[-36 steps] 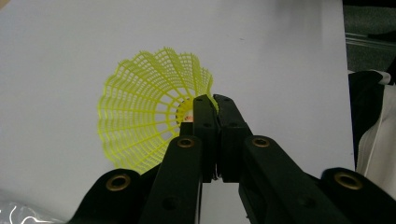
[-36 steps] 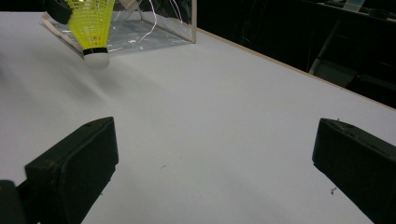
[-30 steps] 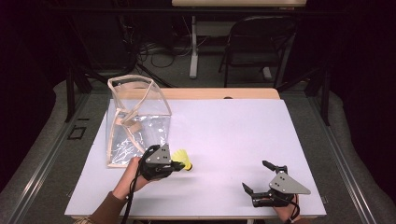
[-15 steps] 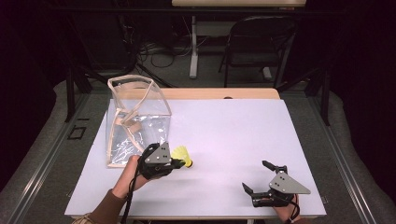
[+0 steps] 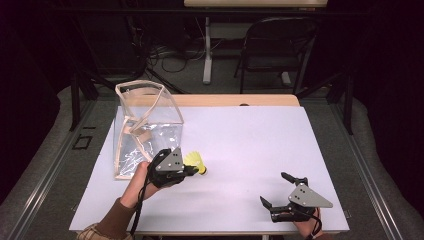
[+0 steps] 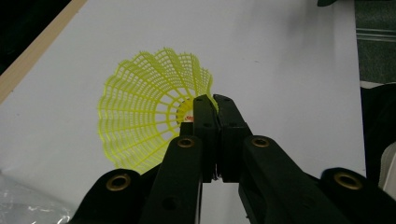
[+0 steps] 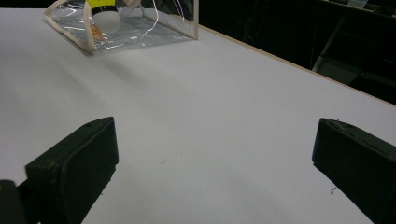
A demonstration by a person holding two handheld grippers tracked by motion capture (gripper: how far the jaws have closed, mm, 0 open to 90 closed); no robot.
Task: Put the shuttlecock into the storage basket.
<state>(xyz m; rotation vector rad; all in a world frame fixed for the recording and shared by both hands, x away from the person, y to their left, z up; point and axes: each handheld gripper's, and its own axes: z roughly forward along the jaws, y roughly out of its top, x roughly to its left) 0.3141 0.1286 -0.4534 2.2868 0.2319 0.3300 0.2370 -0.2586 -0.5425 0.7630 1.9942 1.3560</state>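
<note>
Nothing has moved; left gripper [image 6: 215,100] hides the shuttlecock [image 6: 144,107] cork.

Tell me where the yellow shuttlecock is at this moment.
In the high view the yellow shuttlecock lies on the white table, left of centre, just right of the clear bag, with the left tongs shut on it.

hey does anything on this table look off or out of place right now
One thing: the clear plastic bag at the table's left looks slumped and crooked, its tan-trimmed rim leaning rather than standing square. The yellow shuttlecock is pinched at its skirt edge by the left tool, jaws closed. The right tool sits open over bare table.
</note>
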